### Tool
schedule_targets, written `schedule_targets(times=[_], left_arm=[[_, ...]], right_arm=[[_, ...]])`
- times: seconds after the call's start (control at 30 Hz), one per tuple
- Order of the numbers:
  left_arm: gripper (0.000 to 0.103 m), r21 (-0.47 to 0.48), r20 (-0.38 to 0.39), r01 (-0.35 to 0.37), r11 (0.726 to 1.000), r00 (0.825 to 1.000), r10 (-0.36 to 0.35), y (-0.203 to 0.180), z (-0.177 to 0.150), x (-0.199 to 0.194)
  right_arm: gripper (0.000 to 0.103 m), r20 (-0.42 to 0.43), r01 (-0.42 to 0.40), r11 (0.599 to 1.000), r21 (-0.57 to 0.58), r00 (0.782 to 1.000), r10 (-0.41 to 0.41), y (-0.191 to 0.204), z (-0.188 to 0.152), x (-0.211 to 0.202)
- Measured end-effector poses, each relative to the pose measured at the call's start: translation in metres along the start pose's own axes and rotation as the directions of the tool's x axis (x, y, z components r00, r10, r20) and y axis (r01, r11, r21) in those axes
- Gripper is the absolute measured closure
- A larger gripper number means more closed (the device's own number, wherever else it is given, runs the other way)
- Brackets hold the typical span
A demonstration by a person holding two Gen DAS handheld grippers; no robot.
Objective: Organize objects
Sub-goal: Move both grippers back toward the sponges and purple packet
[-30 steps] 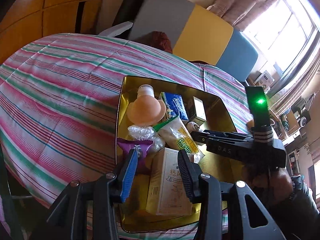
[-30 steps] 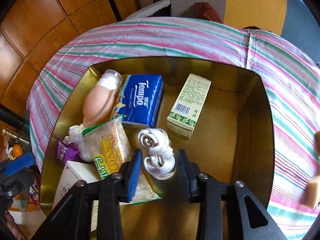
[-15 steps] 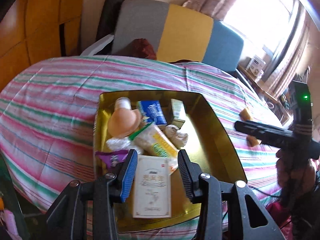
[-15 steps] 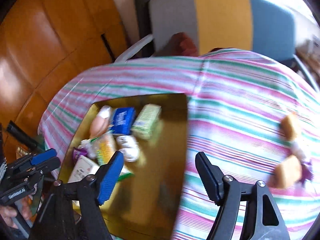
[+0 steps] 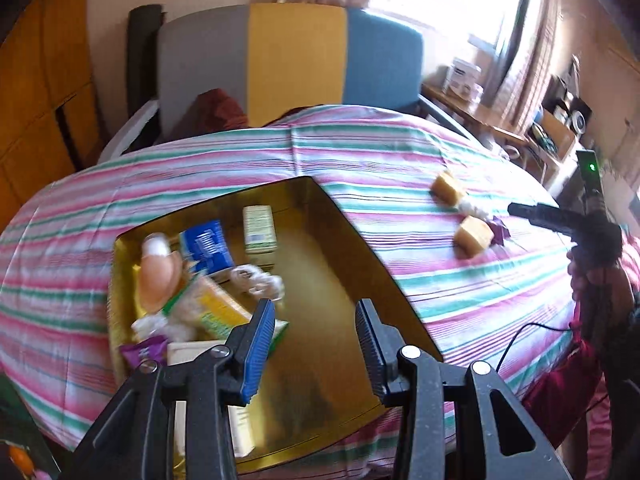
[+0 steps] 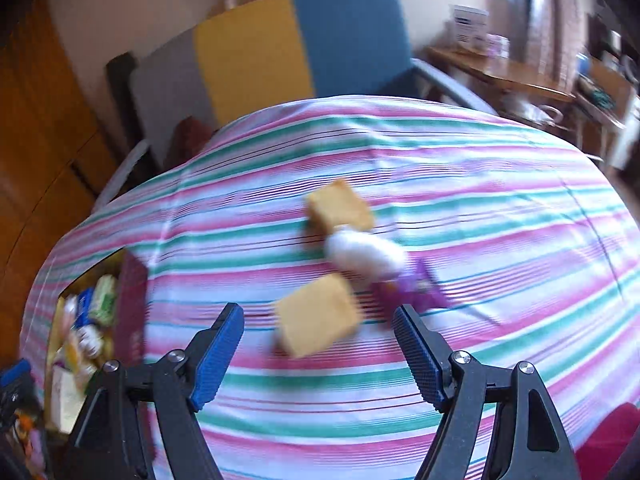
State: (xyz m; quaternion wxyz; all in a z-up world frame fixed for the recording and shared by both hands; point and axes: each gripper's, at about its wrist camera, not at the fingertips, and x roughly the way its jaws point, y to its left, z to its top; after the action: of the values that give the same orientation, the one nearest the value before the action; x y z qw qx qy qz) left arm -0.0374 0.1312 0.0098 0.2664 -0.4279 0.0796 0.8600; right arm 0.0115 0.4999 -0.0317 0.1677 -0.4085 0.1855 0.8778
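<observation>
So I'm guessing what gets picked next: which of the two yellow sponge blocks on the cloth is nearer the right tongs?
The lower sponge block, lying just ahead of the open right tongs; the other block sits farther off, beyond the white bundle.

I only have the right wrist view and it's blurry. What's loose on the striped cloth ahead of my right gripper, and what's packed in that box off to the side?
Observer: The left wrist view shows two yellow blocks on the cloth with a white bundle between them and a purple wrapper beside the nearer one.
Operator: And the box?
Observer: The gold box holds a blue tissue pack, a green-and-white carton and a coil of white cord, among other things.
Operator: Any free room in it?
Observer: Yes, its half nearer the blocks is bare gold floor.
Operator: Is the left gripper carrying anything?
Observer: No, the left gripper is open and empty above the box.
</observation>
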Motion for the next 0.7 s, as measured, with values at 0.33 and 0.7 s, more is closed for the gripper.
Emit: schedule_targets(times=[0.33, 0.7], left_arm=[[0.061, 0.134, -0.030, 0.025, 0.991, 0.999, -0.021, -0.065, 0.016, 0.021], [0.061, 0.226, -0.095, 0.084, 0.971, 0.993, -0.064, -0.113, 0.028, 0.050]], right_arm=[[0.025, -0.012, 0.053, 0.959, 0.277, 0.999, -0.052, -0.081, -0.004, 0.009], [0.020, -0.043, 0.033, 0.903, 0.429, 0.999, -0.016, -0.107, -0.014, 0.011]])
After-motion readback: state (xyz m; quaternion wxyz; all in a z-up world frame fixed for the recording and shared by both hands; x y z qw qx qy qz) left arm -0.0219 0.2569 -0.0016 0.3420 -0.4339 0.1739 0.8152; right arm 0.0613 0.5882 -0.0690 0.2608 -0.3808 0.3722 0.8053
